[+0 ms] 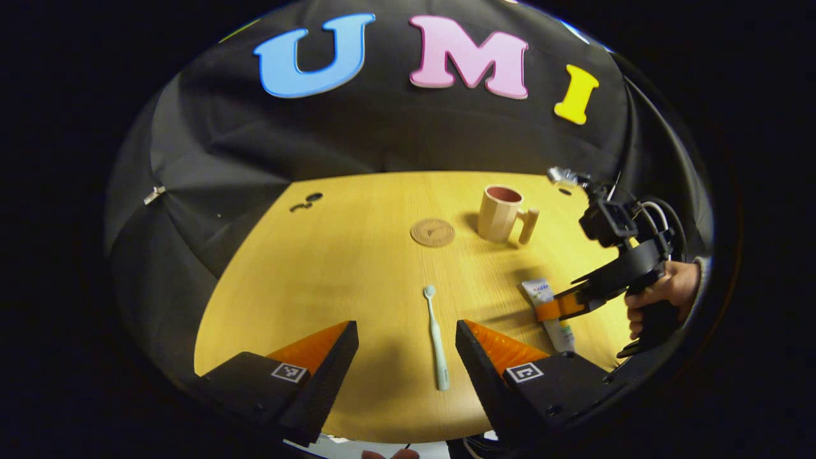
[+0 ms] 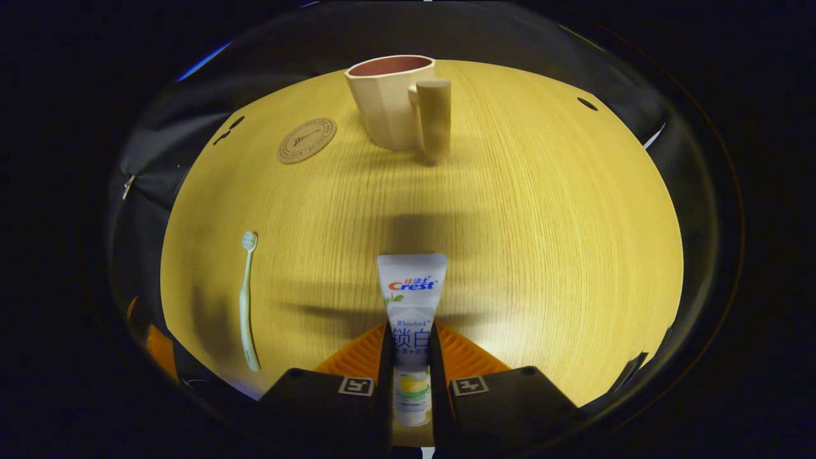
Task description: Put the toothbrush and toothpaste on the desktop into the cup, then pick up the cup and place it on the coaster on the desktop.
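The right gripper [image 2: 411,357] has its jaws closed on the toothpaste [image 2: 411,299], long axis pointing to the cup [image 2: 392,102] at upper centre, while the left gripper [image 1: 407,357], jaws open, straddles the toothbrush [image 1: 435,335] lying lengthwise on the desk [image 1: 331,255].

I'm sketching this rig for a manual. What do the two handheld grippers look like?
The left gripper has two wedge-shaped fingers on blocky black bases, each carrying a small square black-and-white marker. The right gripper has the same build, with ribbed inner faces. In the left gripper view it shows a black frame, looping cables and a person's hand with a grey cuff.
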A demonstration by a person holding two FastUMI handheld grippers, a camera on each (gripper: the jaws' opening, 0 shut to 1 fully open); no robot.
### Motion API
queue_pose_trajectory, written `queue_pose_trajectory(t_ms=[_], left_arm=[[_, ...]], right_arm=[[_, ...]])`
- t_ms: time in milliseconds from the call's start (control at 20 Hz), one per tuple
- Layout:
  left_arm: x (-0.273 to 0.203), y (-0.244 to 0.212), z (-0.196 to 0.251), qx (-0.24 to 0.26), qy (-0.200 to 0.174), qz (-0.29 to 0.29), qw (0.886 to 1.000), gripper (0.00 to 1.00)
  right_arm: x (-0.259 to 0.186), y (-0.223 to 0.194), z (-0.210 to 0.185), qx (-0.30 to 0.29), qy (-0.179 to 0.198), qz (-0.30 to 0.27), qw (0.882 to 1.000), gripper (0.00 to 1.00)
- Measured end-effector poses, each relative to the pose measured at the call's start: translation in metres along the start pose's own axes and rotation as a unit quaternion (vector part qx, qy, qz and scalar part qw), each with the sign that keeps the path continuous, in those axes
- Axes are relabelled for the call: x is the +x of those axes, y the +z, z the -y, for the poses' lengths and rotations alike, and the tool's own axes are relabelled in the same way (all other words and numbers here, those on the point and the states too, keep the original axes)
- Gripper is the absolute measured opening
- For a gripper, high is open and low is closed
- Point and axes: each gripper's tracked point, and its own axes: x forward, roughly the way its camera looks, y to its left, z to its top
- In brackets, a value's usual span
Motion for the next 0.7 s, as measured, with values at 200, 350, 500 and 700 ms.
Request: queue_pose_trajectory(t_ms=[200, 350, 500, 700], left_arm=[[0.043, -0.021, 0.012, -0.045, -0.009, -0.082, 0.996, 0.98], [0.062, -0.032, 0.014, -0.059, 0.003, -0.126, 0.99, 0.98], [0.078, -0.039, 0.014, -0.054, 0.015, -0.157, 0.986, 0.96], [0.091, -0.049, 0.014, -0.037, 0.023, -0.193, 0.98, 0.96]], right_arm=[[-0.004, 0.002, 0.003, 0.007, 0.036, 0.022, 0.999, 0.25], [-0.014, 0.01, 0.003, 0.008, 0.072, 0.05, 0.996, 0.2], [-0.03, 0.018, 0.011, 0.015, 0.095, 0.075, 0.993, 0.2], [-0.043, 0.029, 0.022, 0.025, 0.109, 0.094, 0.989, 0.2]])
